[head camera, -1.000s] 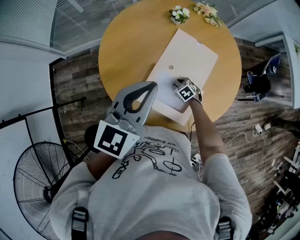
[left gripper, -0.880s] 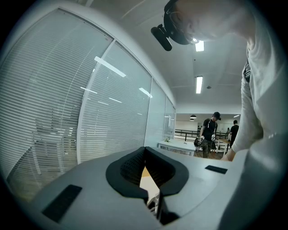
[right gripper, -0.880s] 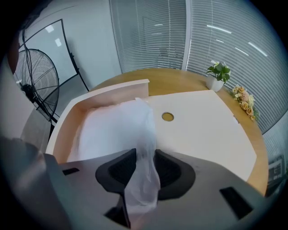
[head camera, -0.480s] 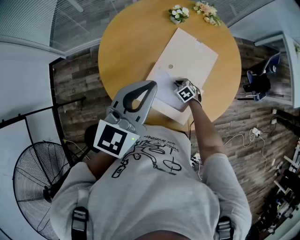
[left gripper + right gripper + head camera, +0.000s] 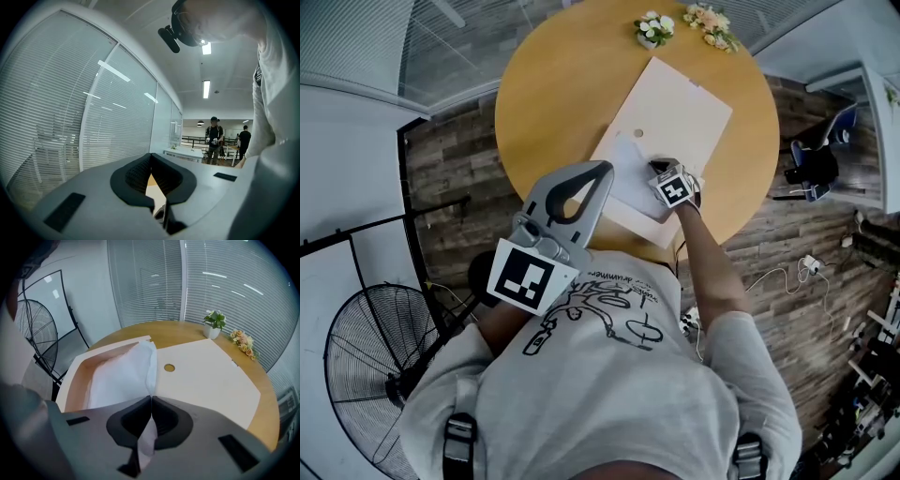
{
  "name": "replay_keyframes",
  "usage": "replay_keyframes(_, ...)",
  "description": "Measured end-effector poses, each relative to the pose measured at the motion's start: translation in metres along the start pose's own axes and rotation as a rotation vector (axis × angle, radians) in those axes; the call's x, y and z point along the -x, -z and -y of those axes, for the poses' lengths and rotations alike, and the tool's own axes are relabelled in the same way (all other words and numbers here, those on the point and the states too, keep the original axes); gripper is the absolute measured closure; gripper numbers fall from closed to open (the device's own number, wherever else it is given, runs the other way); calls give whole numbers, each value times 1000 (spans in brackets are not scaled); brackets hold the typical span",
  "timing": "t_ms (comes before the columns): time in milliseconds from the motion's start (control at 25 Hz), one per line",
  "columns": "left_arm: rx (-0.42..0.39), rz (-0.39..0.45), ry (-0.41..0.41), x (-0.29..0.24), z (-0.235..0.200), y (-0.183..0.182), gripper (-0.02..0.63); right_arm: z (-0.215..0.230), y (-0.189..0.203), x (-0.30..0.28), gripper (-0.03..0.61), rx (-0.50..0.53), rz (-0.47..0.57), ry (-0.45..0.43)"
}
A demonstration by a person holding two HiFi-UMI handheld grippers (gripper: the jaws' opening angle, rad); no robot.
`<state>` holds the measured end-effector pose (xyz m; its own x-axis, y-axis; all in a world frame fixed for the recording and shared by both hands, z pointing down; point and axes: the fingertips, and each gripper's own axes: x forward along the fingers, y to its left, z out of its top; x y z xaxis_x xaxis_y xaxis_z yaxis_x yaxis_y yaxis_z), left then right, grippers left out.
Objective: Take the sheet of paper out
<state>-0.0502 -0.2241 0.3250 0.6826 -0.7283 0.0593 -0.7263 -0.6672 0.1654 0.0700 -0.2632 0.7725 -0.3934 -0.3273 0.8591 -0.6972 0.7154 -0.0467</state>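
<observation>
A beige envelope (image 5: 680, 108) with a small round hole (image 5: 169, 367) lies on the round wooden table (image 5: 553, 84). A white sheet of paper (image 5: 623, 169) sticks out of its near open end. My right gripper (image 5: 659, 169) points steeply down at that end and is shut on the sheet's edge. In the right gripper view the paper (image 5: 122, 376) rises in a fold into the closed jaws of the right gripper (image 5: 151, 398). My left gripper (image 5: 602, 172) is held level near my chest, away from the envelope. The left gripper (image 5: 151, 155) is shut with nothing in it.
Two small flower arrangements (image 5: 652, 28) (image 5: 710, 21) stand at the table's far edge. A standing fan (image 5: 370, 366) is on the floor at left, a chair (image 5: 816, 164) at right. Glass walls with blinds enclose the room; people (image 5: 214, 140) stand far off.
The right gripper has shifted slightly at the envelope's open end, and the sheet's edge now puckers upward beside it. The left gripper has not moved.
</observation>
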Motion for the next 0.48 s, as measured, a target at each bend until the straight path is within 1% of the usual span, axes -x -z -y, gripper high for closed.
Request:
replay_keyframes(120, -1, 3, 1, 0, 1, -1, 593, 2, -6, 9, 565, -37, 36, 12)
replay_keyframes(480, -6, 11, 8, 3, 5, -3, 592, 7, -12, 34, 566, -91, 104, 44)
